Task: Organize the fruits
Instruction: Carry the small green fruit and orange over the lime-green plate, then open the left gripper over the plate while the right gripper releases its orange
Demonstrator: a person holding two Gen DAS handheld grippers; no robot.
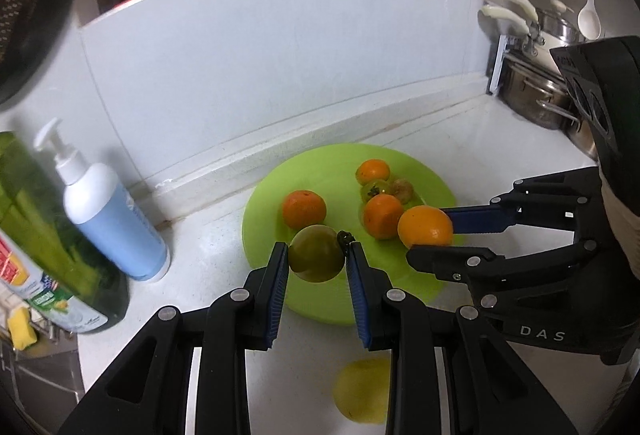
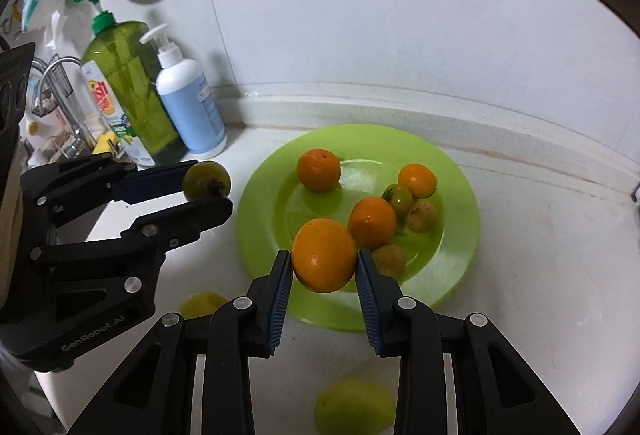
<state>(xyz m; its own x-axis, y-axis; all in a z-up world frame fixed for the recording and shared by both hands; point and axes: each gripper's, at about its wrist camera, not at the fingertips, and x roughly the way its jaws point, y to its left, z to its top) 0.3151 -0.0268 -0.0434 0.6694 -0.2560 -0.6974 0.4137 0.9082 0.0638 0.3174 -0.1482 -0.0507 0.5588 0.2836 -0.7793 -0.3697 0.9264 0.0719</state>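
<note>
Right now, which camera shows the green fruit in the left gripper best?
The left wrist view: the green fruit sits centred between the left gripper pads, over the green plate. The right wrist view shows it smaller, from the side, at the left, partly hidden by the near finger, stem end visible.

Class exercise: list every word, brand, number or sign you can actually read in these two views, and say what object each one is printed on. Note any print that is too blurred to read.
"DAS": on the right gripper, on its black body in the left wrist view.
"GenRobot.AI": on the left gripper, on its black body in the right wrist view.
Green soap bottle: colourful label, too blurred to read.
White pump bottle: pale label, print too small to read.
</note>
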